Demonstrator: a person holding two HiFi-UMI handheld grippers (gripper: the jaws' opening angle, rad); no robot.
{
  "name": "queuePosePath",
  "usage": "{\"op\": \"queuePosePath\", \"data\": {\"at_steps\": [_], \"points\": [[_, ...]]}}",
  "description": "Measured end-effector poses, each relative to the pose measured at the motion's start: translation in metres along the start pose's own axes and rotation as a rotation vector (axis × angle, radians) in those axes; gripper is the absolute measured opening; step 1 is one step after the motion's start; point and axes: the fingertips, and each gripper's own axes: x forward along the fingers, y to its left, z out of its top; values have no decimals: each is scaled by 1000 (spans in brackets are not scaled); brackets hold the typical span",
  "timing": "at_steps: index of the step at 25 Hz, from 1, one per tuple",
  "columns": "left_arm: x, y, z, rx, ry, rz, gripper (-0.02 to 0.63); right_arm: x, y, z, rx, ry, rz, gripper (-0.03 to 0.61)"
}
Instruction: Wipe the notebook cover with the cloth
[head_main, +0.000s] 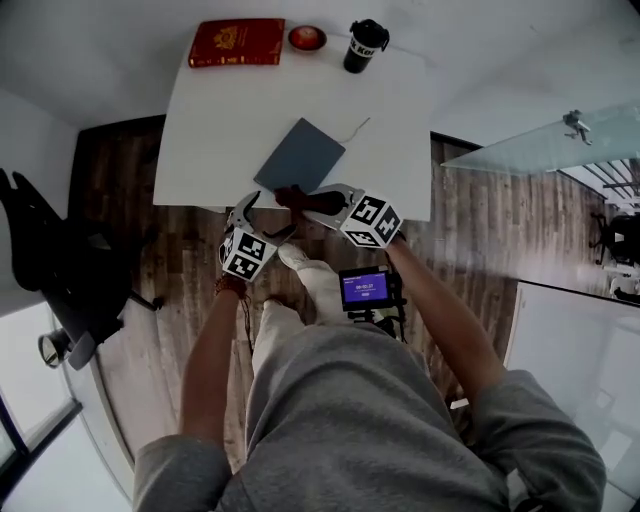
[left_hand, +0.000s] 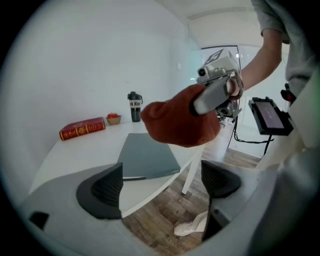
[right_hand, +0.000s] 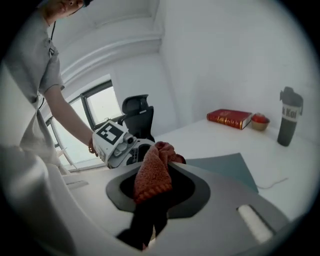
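The right gripper was clamped on the rust-red cloth at the near edge of the white table; the grey notebook lay flat there, its near corner by the cloth; the left gripper hung close beside, jaws apart and empty.
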Motion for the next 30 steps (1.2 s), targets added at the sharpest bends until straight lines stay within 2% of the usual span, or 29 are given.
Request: {"op": "queuePosePath", "data": {"at_steps": [4, 10, 14, 17, 19, 22, 26, 28, 30], "points": [[-42, -10, 57, 29, -127, 39, 465, -32, 5, 56, -34, -161, -121, 94], [-113, -18, 160, 102, -369, 112, 403, -89, 34, 127, -97, -371, -300, 94], [-177, -26, 234, 223, -559, 207, 309, -119, 57, 155, -118, -424, -443, 95], [-220, -33, 272, 285, -659, 273, 234, -140, 82, 175, -135, -485, -508, 95], [-242, -36, 284, 294, -693, 308, 162, -152, 99, 187, -148, -528, -541, 95], [-266, -44, 288, 284, -703, 344, 109, -168, 125, 200, -152, -581, -592, 95], [-291, -57, 286, 276, -712, 376, 29, -176, 163, 215, -192, -637, -620, 95], [-301, -63, 284, 255, -724, 381, 0, -176, 178, 218, -193, -658, -618, 95], [-310, -69, 280, 224, -733, 379, 0, -175, 194, 217, -180, -667, -606, 95]]}}
